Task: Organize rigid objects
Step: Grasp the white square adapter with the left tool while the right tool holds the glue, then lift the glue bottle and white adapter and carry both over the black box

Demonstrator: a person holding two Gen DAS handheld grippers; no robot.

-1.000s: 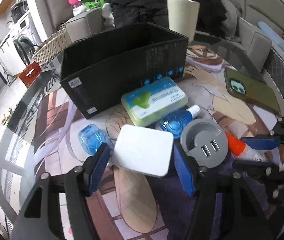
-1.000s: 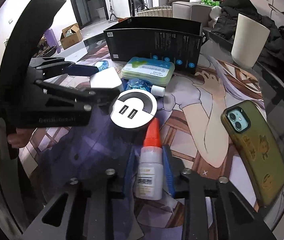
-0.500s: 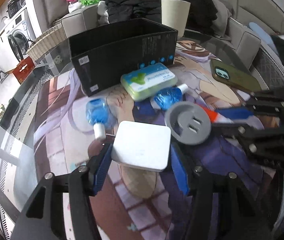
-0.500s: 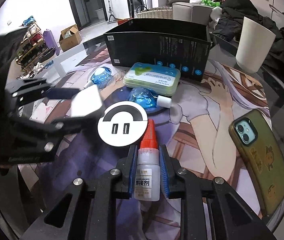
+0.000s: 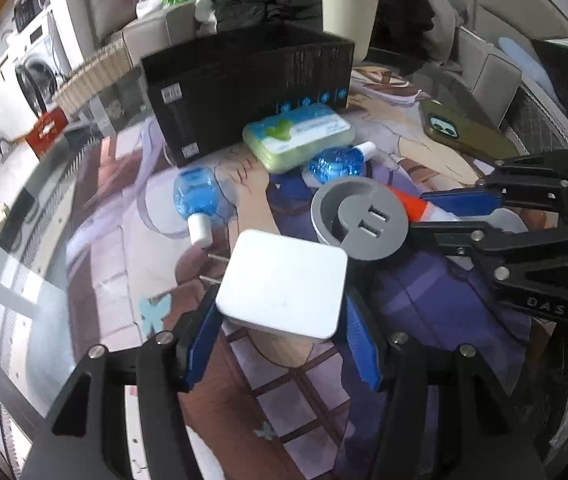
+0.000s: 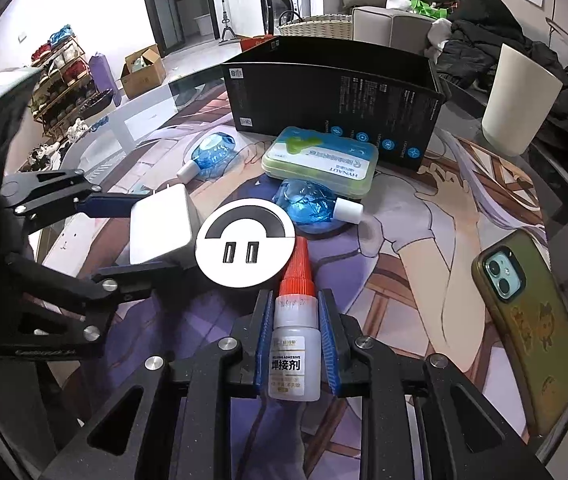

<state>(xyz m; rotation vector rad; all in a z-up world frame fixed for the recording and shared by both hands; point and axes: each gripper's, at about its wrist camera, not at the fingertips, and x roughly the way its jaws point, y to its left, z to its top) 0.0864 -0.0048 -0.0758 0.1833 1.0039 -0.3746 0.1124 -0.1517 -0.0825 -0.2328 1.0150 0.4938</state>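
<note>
My left gripper [image 5: 282, 334] is shut on a white square charger [image 5: 284, 284], held just above the mat; it also shows in the right wrist view [image 6: 162, 230]. My right gripper [image 6: 293, 320] is shut on a white glue bottle with a red nozzle [image 6: 293, 344], seen from the left wrist as well [image 5: 415, 204]. A round grey USB hub [image 5: 359, 220] lies between the two grippers. An open black box [image 6: 335, 96] stands behind on the table.
A green tin [image 6: 319, 160], two blue bottles [image 6: 214, 154] [image 6: 311, 208] and a phone in an olive case [image 6: 531, 320] lie on the printed mat. A white cup [image 6: 519, 100] stands at the right rear. The glass table edge curves at the left.
Both grippers have pulled back and lifted with their objects: the left with the charger, the right with the glue bottle. The other items have stayed put.
</note>
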